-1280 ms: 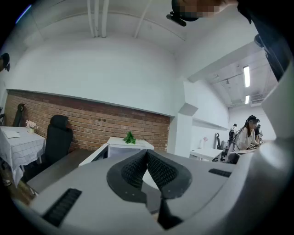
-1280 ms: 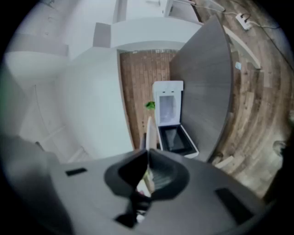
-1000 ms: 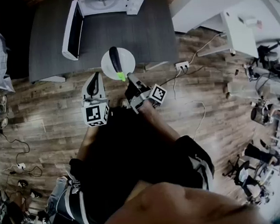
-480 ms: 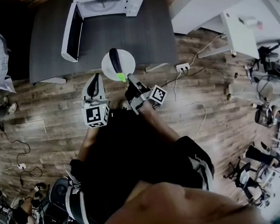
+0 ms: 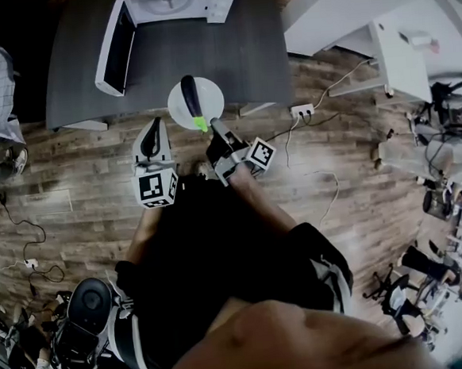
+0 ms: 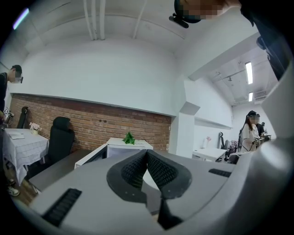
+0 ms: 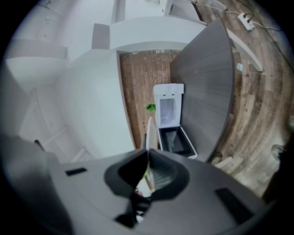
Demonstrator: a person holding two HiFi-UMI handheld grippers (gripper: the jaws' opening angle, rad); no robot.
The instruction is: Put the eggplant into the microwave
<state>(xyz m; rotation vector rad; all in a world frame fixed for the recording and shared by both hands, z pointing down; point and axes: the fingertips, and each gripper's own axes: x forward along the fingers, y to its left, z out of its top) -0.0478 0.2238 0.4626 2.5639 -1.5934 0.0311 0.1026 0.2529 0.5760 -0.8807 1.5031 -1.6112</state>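
A dark purple eggplant [image 5: 191, 98] with a bright green stem [image 5: 201, 126] lies on a white plate [image 5: 208, 94] held over the front edge of the grey table [image 5: 229, 52]. My right gripper [image 5: 213, 130] is shut on the plate's near rim beside the stem. In the right gripper view the plate [image 7: 148, 131] shows edge-on between the closed pads of that gripper [image 7: 148, 155]. My left gripper [image 5: 154, 134] hovers left of the plate, shut and empty, its pads meeting [image 6: 147, 153]. The white microwave [image 5: 173, 3] stands at the table's back, its door [image 5: 114, 49] swung open.
A small green plant [image 6: 129, 137] sits on the microwave [image 6: 120, 146]. A black office chair [image 6: 61, 137] and a white-clothed table [image 6: 23, 147] stand left of the grey table. Cables and a power strip [image 5: 301, 109] lie on the wooden floor to the right.
The right gripper and the plate with the eggplant have edged slightly toward the table. The left gripper has stayed put. A dark round object has come into view at the lower left.
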